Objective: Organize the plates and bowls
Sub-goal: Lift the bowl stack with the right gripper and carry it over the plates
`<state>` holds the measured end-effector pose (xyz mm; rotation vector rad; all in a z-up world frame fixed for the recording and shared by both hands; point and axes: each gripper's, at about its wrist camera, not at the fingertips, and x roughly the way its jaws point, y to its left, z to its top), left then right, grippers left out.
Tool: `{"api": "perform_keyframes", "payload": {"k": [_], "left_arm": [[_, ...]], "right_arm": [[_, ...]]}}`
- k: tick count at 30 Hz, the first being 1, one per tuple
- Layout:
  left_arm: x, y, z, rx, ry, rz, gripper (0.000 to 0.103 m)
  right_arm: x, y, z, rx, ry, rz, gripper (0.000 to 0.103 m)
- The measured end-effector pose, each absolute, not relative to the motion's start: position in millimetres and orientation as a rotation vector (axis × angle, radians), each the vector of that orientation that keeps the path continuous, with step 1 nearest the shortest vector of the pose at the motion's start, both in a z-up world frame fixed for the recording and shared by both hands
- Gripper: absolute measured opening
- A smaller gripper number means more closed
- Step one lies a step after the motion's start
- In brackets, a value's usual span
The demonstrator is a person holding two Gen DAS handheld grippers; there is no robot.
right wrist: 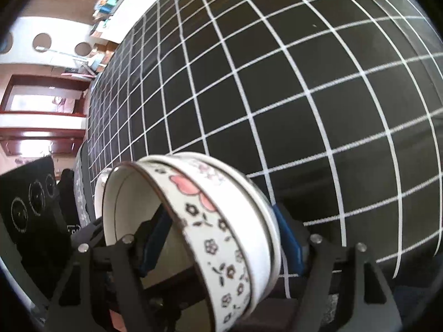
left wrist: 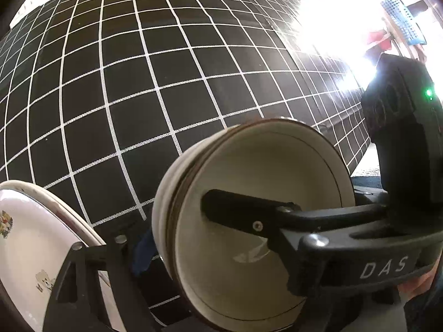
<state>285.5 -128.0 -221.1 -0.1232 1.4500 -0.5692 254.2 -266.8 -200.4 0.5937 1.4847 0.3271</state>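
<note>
In the left wrist view my left gripper [left wrist: 177, 238] is shut on the rim of stacked cream bowls [left wrist: 290, 166], one finger [left wrist: 241, 215] inside, the other behind the wall. White decorated plates [left wrist: 25, 235] lie at the lower left, by the gripper. The right gripper's body [left wrist: 401, 116] shows at the right. In the right wrist view my right gripper [right wrist: 221, 238] is shut on the wall of nested floral bowls [right wrist: 218, 221], blue pads [right wrist: 288, 238] on both sides. The bowls are tipped on edge above the black grid cloth [right wrist: 277, 83].
The black cloth with white grid lines [left wrist: 138, 83] covers the table. Strong glare and a blue basket [left wrist: 401, 19] lie past its far right edge. In the right wrist view, a red wooden door [right wrist: 41, 102] and clutter stand beyond the table at left.
</note>
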Motion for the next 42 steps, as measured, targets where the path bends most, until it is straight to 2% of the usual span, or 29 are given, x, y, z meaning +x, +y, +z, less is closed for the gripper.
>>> {"api": "perform_keyframes", "payload": {"k": [14, 26, 35, 42], "left_arm": [[281.4, -128.8, -218.2, -0.162, 1.47, -0.543, 0.082], [276.1, -112.4, -181.7, -0.199, 1.417, -0.542, 0.082], [275.5, -63.9, -135.2, -0.24, 1.335, -0.483, 0.082], [272.1, -3.9, -122.0, -0.278, 1.313, -0.392, 0.082]], "right_arm": [[253.9, -277.2, -194.0, 0.625, 1.511, 0.258, 0.072], [255.6, -255.1, -154.5, 0.582, 1.476, 0.252, 0.071], [268.0, -203.6, -121.1, 0.514, 1.444, 0.324, 0.071], [277.8, -148.0, -121.9, 0.46, 1.461, 0.416, 0.071]]}}
